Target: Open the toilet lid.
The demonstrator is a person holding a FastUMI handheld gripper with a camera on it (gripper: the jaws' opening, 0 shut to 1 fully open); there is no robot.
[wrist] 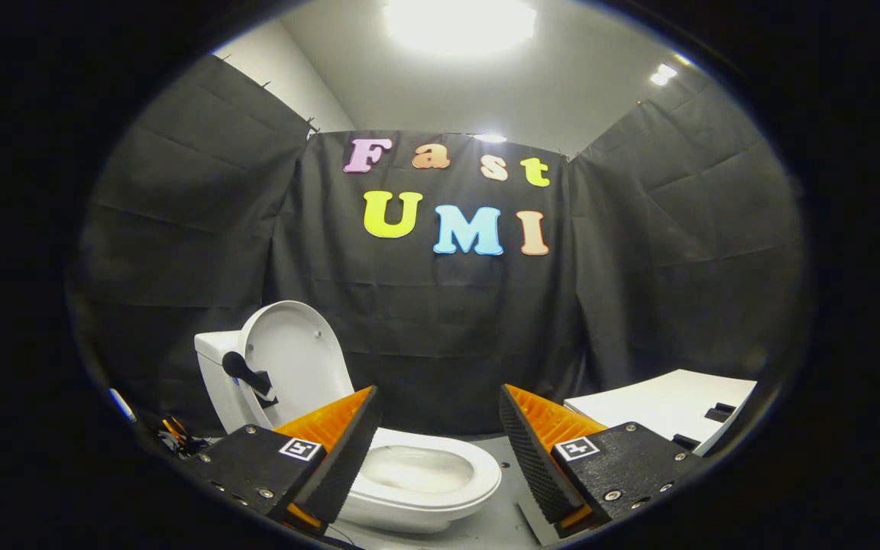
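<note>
A white toilet stands on the floor just ahead of my fingers. Its lid (295, 359) is raised upright and leans back against the white tank (215, 347). A black handle piece (247, 376) is fixed on the lid's edge. The seat and open bowl (428, 470) lie below, partly behind my left finger (344, 451). My gripper (440, 451) is open, its fingers wide apart with nothing between them, hovering over the front of the bowl and touching nothing.
A white table or board (661, 405) with small black pieces on it stands to the right, beyond my right finger. Some cables and tools (173, 435) lie on the floor left of the toilet. Black cloth walls close in all around.
</note>
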